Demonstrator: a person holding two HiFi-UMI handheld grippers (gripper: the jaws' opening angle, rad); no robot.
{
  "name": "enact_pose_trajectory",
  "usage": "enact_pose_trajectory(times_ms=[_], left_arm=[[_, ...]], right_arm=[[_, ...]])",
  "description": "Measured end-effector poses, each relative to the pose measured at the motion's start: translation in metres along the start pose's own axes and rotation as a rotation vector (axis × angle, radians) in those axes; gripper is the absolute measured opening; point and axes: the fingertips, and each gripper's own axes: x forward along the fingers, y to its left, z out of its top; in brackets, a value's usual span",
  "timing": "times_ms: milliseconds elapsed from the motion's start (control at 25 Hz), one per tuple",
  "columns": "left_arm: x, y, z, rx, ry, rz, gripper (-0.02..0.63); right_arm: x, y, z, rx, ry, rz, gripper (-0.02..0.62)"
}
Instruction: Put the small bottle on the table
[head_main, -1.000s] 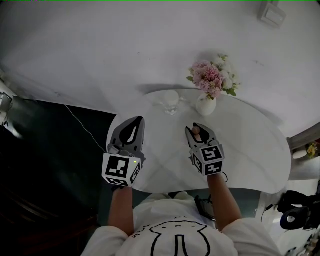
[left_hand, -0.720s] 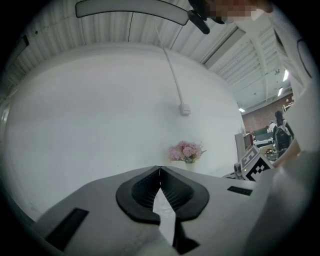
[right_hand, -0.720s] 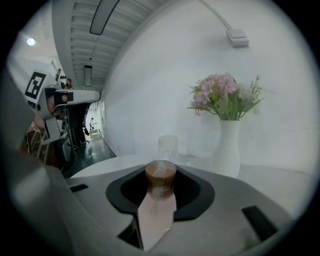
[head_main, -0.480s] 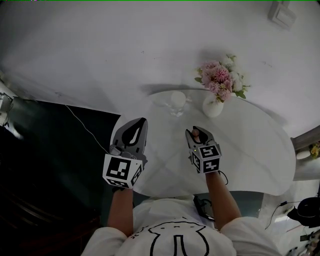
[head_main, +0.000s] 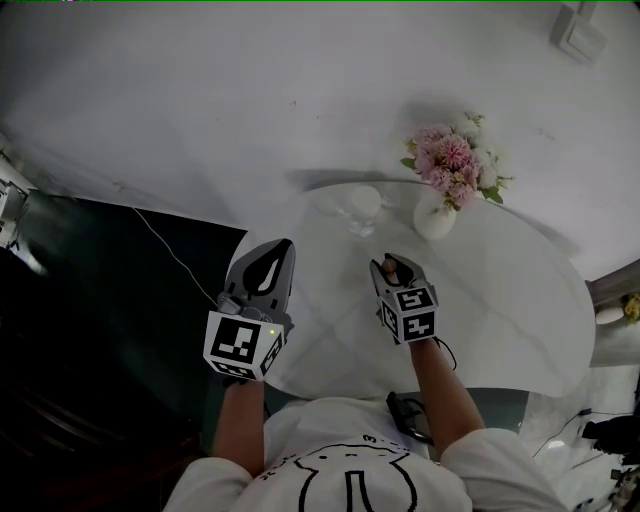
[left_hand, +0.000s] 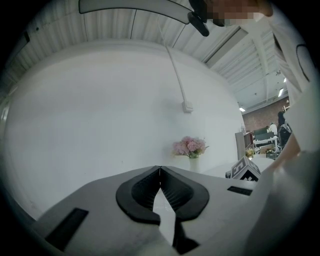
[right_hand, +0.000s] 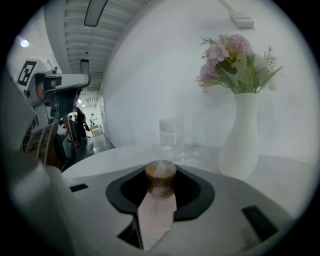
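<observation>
Your right gripper (right_hand: 160, 186) clamps the small bottle (right_hand: 160, 176) upright over the smooth white rounded table (head_main: 505, 305), round brown cap uppermost, near a slim white vase (right_hand: 243, 142) holding pink flowers (right_hand: 231, 52) and a clear glass (right_hand: 172, 134), while your left gripper (left_hand: 160, 172) is closed and empty.

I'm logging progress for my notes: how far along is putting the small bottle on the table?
Done: pickup, the right claw is shut on the small bottle, its brown cap between the jaws. In hand: holding it over the white table, short of the glass and vase. To do: set it down, release. The left claw is shut, empty.
</observation>
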Motion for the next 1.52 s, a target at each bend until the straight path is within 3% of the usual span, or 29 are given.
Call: enact_pose_trajectory(times_ms=[600, 880, 1120, 1240, 1520], left_arm=[[-0.006, 0.006, -0.008, -0.007, -0.001, 0.014, 0.003], [-0.014, 0.004, -0.011, -0.014, 0.003, 0.024, 0.003], [-0.021, 0.003, -0.006, -0.012, -0.002, 0.037, 0.004], [-0.025, 0.0, -0.004, -0.016, -0.003, 0.039, 0.005], [-0.031, -0.013, 0.005, -0.036, -0.003, 0.038, 0.004]], right_arm=[[0.017, 0.007, -0.007, -0.032, -0.001, 0.017, 0.12], [0.019, 0.007, -0.01, -0.106, -0.01, 0.011, 0.121], [0.019, 0.005, -0.012, -0.043, -0.006, 0.004, 0.124], [0.013, 0.004, -0.008, 0.011, -0.008, 0.011, 0.238], [-0.011, 0.008, -0.001, 0.011, -0.008, 0.023, 0.238]])
